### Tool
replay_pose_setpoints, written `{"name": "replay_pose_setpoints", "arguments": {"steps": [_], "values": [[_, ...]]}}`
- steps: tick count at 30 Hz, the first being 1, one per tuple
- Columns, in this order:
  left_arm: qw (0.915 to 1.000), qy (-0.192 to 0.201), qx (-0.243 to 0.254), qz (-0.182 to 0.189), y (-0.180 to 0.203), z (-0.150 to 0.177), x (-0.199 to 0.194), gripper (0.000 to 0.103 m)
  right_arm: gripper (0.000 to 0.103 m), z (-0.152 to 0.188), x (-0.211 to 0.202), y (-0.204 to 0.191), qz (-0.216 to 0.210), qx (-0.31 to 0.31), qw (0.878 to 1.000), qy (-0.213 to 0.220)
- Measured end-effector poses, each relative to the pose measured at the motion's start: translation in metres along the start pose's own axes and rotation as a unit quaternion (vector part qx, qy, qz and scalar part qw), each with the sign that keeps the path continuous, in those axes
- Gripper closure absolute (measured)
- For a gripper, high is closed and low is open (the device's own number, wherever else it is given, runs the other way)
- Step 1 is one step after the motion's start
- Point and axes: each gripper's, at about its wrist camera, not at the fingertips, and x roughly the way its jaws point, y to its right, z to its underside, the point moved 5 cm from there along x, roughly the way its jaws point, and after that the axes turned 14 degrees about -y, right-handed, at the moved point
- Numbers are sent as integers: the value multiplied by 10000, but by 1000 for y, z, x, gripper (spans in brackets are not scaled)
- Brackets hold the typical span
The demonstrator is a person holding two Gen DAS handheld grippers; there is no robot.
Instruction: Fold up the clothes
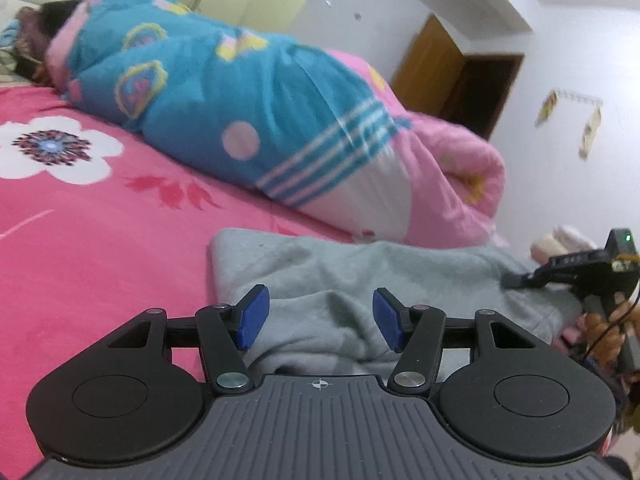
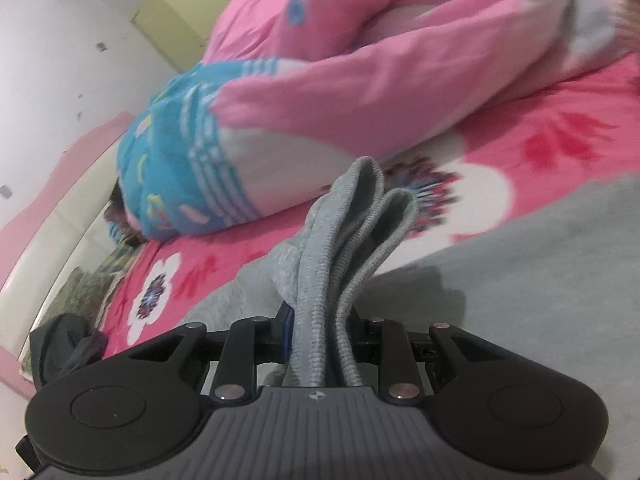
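Pink bedsheet (image 1: 100, 240) bears grey garment (image 1: 340, 280) between spread left jaws; right jaws clamp its ribbed hem (image 2: 340, 248).

Open pink bedsheet (image 1: 80, 248) lies free to the left of the grey garment (image 1: 360, 276). Behind it a rolled blue-and-pink quilt (image 1: 240, 112) blocks the far side. 1 dark bundle (image 2: 68, 344), possibly clothing, sits near the cream headboard (image 2: 60, 232).
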Motion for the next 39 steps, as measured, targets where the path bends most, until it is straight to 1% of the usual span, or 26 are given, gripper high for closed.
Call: {"name": "replay_pose_setpoints", "arguments": {"steps": [7,14,18,28,34,38,39], "values": [[9978,-524,392,76,30,7,31,46,78,-4,-31,53,171,137,9997,96],[9954,-837,445,135,51,6,48,46,78,-2,-53,96,165,274,9993,191],[9940,-981,479,82,60,7,56,46,78,2,-62,116,125,357,9990,245],[9908,-1184,649,35,81,8,71,46,78,13,-84,150,43,536,9976,425],[9899,-1241,679,-33,81,11,75,46,78,24,-76,174,-80,752,9963,420],[9904,-1222,650,-27,78,11,72,46,76,31,-68,191,-145,922,9948,405],[9909,-1196,617,-16,77,10,70,46,75,32,-69,194,-227,1010,9938,396]]}}
